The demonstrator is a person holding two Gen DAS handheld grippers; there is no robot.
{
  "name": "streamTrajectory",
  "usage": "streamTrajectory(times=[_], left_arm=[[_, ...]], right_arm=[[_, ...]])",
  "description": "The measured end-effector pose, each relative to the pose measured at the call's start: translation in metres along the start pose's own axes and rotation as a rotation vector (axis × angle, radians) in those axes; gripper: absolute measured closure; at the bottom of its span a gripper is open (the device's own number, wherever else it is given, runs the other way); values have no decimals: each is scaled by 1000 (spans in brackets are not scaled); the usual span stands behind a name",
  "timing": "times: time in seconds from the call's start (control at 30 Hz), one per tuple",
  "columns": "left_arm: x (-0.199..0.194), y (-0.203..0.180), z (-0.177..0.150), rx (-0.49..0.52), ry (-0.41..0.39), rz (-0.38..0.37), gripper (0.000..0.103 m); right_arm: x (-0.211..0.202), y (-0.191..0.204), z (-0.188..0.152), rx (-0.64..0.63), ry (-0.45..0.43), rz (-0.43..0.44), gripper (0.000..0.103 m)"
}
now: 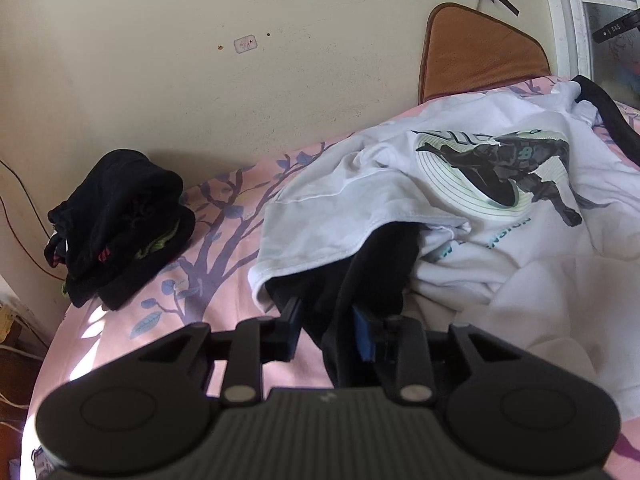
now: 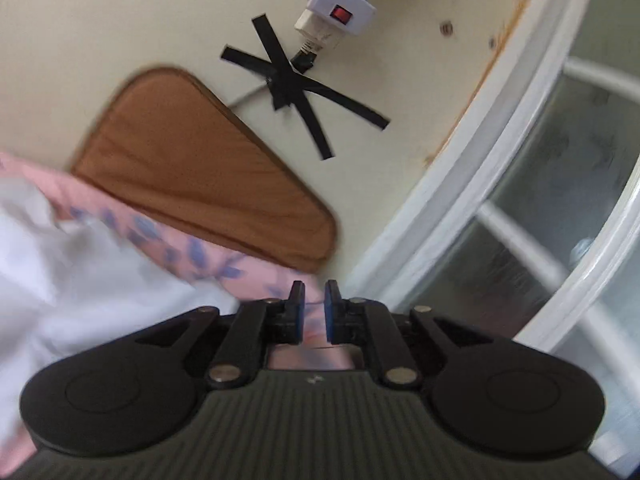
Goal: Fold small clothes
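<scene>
A white T-shirt (image 1: 400,184) with a dark figure print lies crumpled on the pink bed sheet (image 1: 224,240). A black garment (image 1: 376,256) sticks out from under its hem and runs down between the fingers of my left gripper (image 1: 330,320). The cloth lies against the right blue pad (image 1: 365,336), while a strip of pink sheet shows between the cloth and the left finger (image 1: 294,328). My right gripper (image 2: 314,308) hovers over the sheet's far edge (image 2: 208,256), beside the T-shirt (image 2: 80,272). Its jaws stand a narrow gap apart with nothing between them.
A pile of dark folded clothes (image 1: 120,220) sits by the wall at the left. A brown cushion (image 1: 480,56) leans against the wall at the bed's far end. A power strip (image 2: 344,8) and black tape (image 2: 296,84) are on the wall, with a white window frame (image 2: 460,200) to the right.
</scene>
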State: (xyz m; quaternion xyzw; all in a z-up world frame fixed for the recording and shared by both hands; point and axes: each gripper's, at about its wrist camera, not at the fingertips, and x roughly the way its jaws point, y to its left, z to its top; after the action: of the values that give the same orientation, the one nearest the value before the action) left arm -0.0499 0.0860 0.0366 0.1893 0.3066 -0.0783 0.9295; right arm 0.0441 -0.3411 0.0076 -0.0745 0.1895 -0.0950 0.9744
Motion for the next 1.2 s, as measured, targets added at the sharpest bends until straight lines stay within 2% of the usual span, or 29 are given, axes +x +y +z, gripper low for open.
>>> streamTrajectory(times=[0.07, 0.1, 0.13, 0.2, 0.27, 0.33, 0.37, 0.4, 0.47, 0.53, 0.57, 0.63, 0.67, 0.73, 0.77, 0.8, 0.83, 0.87, 0.9, 0.93, 0.97, 1.0, 1.03, 1.1, 1.2], left_arm=[[1, 2, 0, 15, 1, 12, 84], [2, 4, 1, 23, 5, 28, 94], [3, 7, 3, 33, 17, 57, 97], [6, 18, 7, 50, 27, 125, 97], [11, 37, 11, 64, 40, 239, 96], [19, 66, 13, 24, 67, 373, 92], [24, 79, 14, -15, 101, 413, 83], [24, 90, 13, -55, 128, 421, 74], [8, 92, 12, -91, 89, 375, 72], [-19, 79, 9, -74, 23, 298, 59], [-31, 70, 8, -62, -5, 244, 53], [-58, 47, 3, -30, -64, 84, 51], [-70, 36, -2, -11, -85, 7, 46], [-89, 12, -13, 31, -114, -120, 31], [-94, 4, -18, 43, -118, -155, 12], [-98, -6, -24, 44, -125, -187, 2], [-100, -19, -29, 28, -125, -220, 2], [-98, -28, -33, 25, -106, -254, 2], [-95, -40, -37, 44, -88, -261, 7], [-91, -53, -41, 88, -81, -232, 16], [-86, -65, -44, 140, -69, -195, 52], [-78, -74, -47, 188, -38, -167, 87], [-73, -77, -47, 198, -11, -151, 99], [-76, -61, -46, 158, 5, -152, 99], [-119, -30, -42, 119, -68, -280, 99]], right_arm=[[-28, 13, -22, 105, 5, 222, 72], [-42, 23, -35, 105, 9, 298, 69], [-56, 37, -49, 79, 14, 354, 65], [-82, 63, -76, 6, 22, 406, 62], [-104, 77, -98, -11, 36, 462, 62], [-118, 83, -112, -10, 45, 511, 62], [-121, 87, -120, -8, 43, 526, 62], [-126, 90, -127, -6, 46, 545, 62], [-134, 93, -134, 11, 76, 600, 60], [-146, 93, -142, 27, 109, 646, 57], [-152, 94, -145, 24, 118, 659, 54], [-167, 97, -153, 24, 135, 682, 49], [-170, 98, -157, 27, 151, 698, 45], [-175, 104, -166, 24, 182, 713, 42], [-177, 107, -171, 20, 197, 710, 42], [-178, 112, -177, 16, 207, 705, 42], [-182, 115, -182, 8, 168, 684, 42], [-183, 119, -184, -5, 150, 666, 47], [-184, 123, -183, -18, 138, 645, 55], [-183, 124, -181, -25, 140, 633, 90], [-179, 122, -178, -8, 154, 638, 97], [-178, 119, -175, 1, 158, 635, 97], [-179, 114, -171, -7, 142, 604, 97], [-184, 98, -159, -24, 96, 525, 97], [-200, 54, -139, 39, 53, 483, 97]])
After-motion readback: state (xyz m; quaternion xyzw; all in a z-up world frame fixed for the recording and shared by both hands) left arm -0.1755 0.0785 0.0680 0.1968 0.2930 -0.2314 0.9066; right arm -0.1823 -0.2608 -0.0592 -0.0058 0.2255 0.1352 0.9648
